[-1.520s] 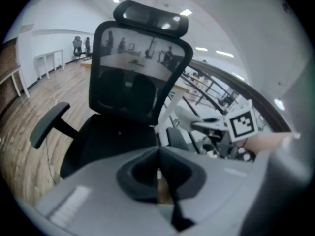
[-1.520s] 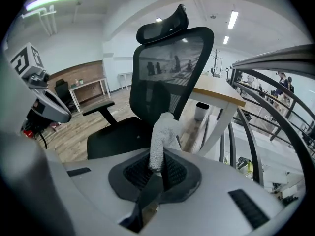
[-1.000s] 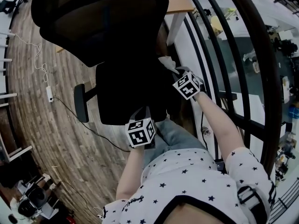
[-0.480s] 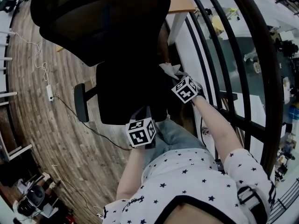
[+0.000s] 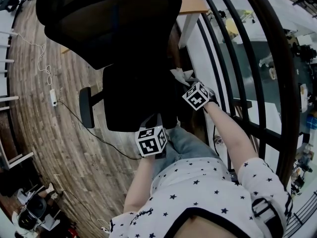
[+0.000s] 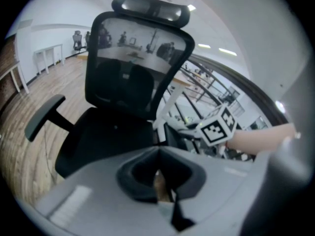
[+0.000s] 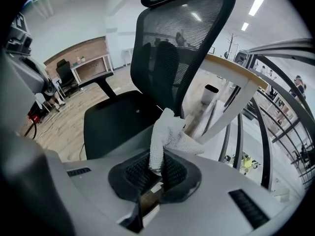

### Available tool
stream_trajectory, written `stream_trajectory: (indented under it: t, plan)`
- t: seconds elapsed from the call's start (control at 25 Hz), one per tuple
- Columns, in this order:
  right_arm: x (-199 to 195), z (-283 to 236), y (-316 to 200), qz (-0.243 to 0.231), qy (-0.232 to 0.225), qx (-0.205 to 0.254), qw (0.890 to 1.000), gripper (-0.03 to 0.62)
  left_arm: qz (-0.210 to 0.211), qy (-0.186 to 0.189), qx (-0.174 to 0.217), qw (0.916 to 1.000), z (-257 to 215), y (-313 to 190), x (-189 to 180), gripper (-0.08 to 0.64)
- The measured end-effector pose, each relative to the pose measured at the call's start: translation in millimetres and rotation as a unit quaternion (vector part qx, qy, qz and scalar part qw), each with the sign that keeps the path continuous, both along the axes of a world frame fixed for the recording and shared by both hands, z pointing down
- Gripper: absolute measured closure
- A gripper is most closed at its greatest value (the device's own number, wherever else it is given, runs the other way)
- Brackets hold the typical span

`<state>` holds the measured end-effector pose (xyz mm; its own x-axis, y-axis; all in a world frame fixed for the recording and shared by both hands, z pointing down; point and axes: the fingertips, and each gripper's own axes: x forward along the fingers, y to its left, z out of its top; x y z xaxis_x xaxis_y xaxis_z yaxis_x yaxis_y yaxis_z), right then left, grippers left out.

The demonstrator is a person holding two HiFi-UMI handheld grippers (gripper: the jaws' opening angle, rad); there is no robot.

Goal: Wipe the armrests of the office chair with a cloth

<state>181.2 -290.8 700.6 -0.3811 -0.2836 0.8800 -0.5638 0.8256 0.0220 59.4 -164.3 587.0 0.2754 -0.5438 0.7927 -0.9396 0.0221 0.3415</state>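
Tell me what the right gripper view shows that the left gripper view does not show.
Only the right gripper view: the right gripper seen along its own jaws, which are shut on the white cloth; the cloth stands up in front of the seat.
Only the left gripper view: the left gripper with its jaws together and nothing between them, the marker cube of the other gripper, and the person's forearm behind it.
Both: the office chair, with its mesh back, headrest and black seat.

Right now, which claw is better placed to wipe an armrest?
Right, probably. The right claw is shut on the cloth, by the office chair's side; the left claw is shut on nothing.
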Motion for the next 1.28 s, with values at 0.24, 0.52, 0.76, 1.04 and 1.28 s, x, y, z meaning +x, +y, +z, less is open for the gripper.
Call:
stream_trajectory:
  t: [0.24, 0.52, 0.76, 1.04, 1.28]
  plan:
    - [-2, 0, 7, -0.003, 0.003, -0.002, 1.000, 0.561, -0.003, 0.001, -0.001, 1.0000, -1, 7, -1, 0.555]
    - [-2, -2, 21, -0.010, 0.003, -0.009, 1.000, 0.561, 0.001, 0.001, 0.000, 1.0000, -4, 17, 2, 0.555]
    - [-4, -3, 38, -0.015, 0.003, -0.016, 1.000, 0.562, 0.007, 0.004, 0.001, 1.0000, -6, 27, 6, 0.555]
    - [-2, -1, 58, -0.019, 0.002, -0.018, 1.000, 0.563, 0.011, 0.004, 0.003, 0.9999, -5, 39, 10, 0.555]
    - [-2, -3, 74, -0.017, 0.000, -0.020, 1.000, 0.561, 0.016, 0.006, -0.002, 0.9999, -6, 51, 10, 0.555]
